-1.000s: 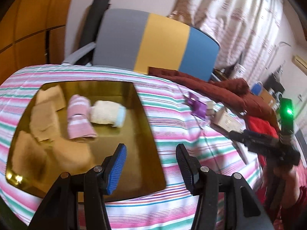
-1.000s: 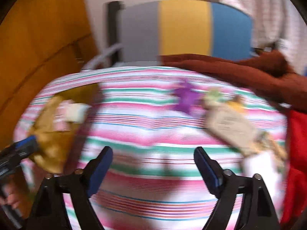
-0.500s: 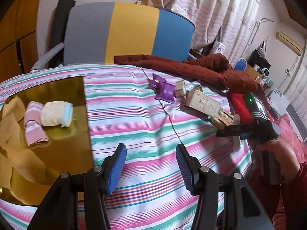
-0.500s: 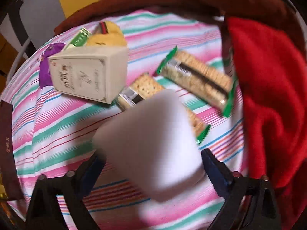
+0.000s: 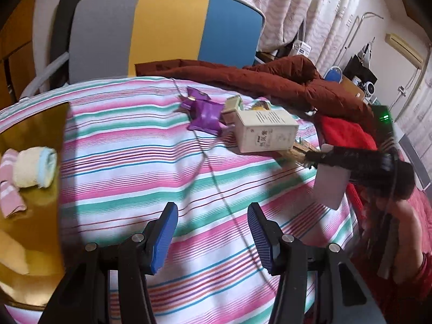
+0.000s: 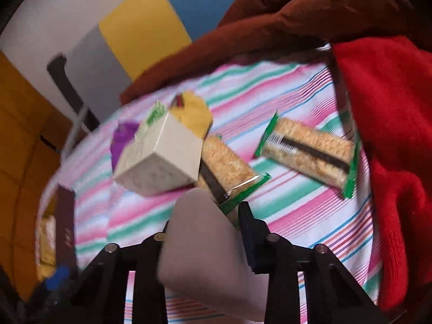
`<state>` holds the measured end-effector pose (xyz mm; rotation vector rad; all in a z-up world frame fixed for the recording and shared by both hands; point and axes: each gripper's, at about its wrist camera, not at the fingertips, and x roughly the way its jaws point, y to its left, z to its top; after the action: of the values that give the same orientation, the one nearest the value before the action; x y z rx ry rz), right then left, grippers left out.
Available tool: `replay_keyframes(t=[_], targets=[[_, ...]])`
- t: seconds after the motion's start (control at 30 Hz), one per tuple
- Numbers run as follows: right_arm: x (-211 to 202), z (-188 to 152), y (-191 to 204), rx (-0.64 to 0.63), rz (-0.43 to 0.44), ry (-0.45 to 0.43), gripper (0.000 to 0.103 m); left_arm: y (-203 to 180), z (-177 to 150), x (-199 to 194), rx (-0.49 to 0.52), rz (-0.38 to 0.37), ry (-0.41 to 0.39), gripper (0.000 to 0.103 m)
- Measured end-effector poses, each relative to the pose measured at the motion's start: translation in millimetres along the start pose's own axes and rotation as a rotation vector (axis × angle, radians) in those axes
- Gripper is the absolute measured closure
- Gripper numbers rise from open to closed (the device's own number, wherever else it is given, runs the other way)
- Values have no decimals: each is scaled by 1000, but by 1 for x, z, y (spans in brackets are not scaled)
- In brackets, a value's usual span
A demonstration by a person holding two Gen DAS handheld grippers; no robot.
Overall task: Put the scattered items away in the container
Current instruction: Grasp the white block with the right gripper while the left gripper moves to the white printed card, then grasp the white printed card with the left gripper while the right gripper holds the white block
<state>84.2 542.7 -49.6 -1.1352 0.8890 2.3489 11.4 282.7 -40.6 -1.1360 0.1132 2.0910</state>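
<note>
Right claw point(image 6: 213, 232) is clamped on the white block point(image 6: 208, 256), gripping it at the counter's right edge, just this side of the cracker packs point(image 6: 307, 154). Left claw point(image 5: 212, 232) hangs spread and empty over the striped cloth point(image 5: 140, 162). The gold tray point(image 5: 32, 124) sits at the counter's left edge with rolled socks point(image 5: 35, 170) inside.

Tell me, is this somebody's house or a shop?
Most likely a room in somebody's home. There's a striped cloth with snacks on it, patterned curtains by the window, and a colourful chair behind.
</note>
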Motion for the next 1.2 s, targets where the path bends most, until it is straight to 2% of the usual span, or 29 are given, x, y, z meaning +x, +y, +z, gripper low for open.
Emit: replay_keyframes(t=[0.17, 0.4, 0.43, 0.47, 0.5, 0.8, 0.93, 1.03, 1.2], targets=[[-10, 1, -16, 96, 29, -53, 73, -22, 13, 25, 35, -2, 19, 49], [1, 5, -24, 134, 10, -9, 72, -52, 51, 46, 114, 26, -19, 44], [-1, 4, -25, 137, 7, -4, 65, -57, 59, 48, 135, 34, -33, 43], [-2, 2, -28, 142, 6, 2, 54, -61, 65, 50, 158, 38, -45, 39], [-2, 2, -29, 146, 0, 5, 49, -66, 71, 52, 179, 41, -46, 38], [4, 4, -41, 180, 2, 10, 45, -80, 110, 87, 234, 18, -7, 37], [4, 4, -44, 195, 3, 13, 41, -86, 129, 108, 245, -66, 14, 35], [5, 4, -44, 198, 5, 17, 40, -88, 139, 136, 259, -142, 102, 32], [6, 4, -47, 211, 10, 21, 38, -80, 128, 144, 250, -290, 162, 33]])
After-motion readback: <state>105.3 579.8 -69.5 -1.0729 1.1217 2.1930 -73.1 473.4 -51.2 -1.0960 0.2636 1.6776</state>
